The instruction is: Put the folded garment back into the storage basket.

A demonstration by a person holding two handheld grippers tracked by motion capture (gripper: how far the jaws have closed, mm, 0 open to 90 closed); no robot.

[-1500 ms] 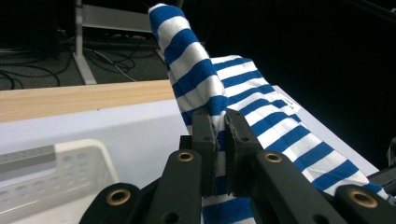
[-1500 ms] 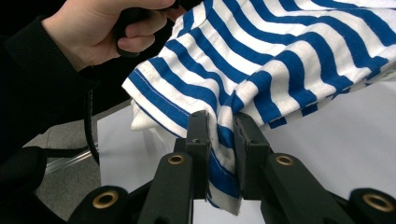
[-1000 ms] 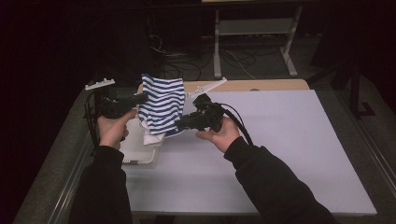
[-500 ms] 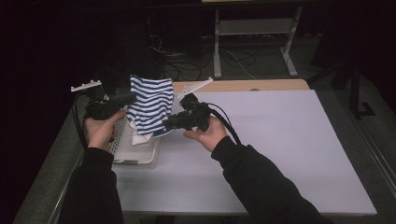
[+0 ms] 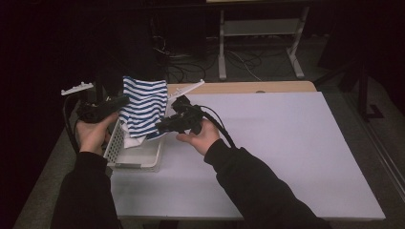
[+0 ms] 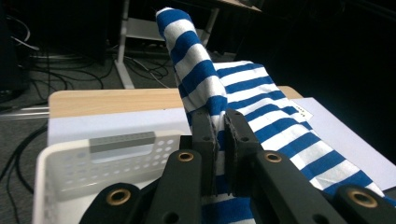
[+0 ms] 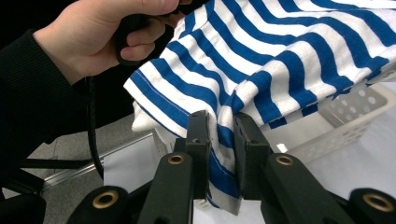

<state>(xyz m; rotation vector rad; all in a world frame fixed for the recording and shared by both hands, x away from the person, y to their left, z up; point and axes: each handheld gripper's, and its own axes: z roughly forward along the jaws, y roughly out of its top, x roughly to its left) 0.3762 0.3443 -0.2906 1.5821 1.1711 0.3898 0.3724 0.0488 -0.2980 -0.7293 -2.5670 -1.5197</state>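
A blue-and-white striped cloth [image 5: 142, 106] hangs folded over the white perforated basket [image 5: 136, 160] at the table's left side. My left gripper [image 5: 122, 101] is shut on the cloth's left edge; in the left gripper view the striped cloth [image 6: 243, 102] is pinched between my left gripper's [image 6: 220, 122] black jaws above the basket [image 6: 70, 165]. My right gripper [image 5: 162, 128] is shut on the cloth's lower right edge; in the right gripper view the cloth [image 7: 261, 60] is clamped by my right gripper [image 7: 222, 123]. The hand holding the other gripper [image 7: 100, 35] shows beyond it.
The white table sheet [image 5: 282, 148] stretches wide to the right of the basket. A wooden board edge [image 5: 239, 88] runs along the table's back. Cables and a metal stand [image 5: 258, 38] lie on the dark floor behind. A basket wall [image 7: 355, 112] sits under the cloth.
Both hands have carried the striped cloth leftward, from beside the basket to over it. Both grips have stayed on the cloth.
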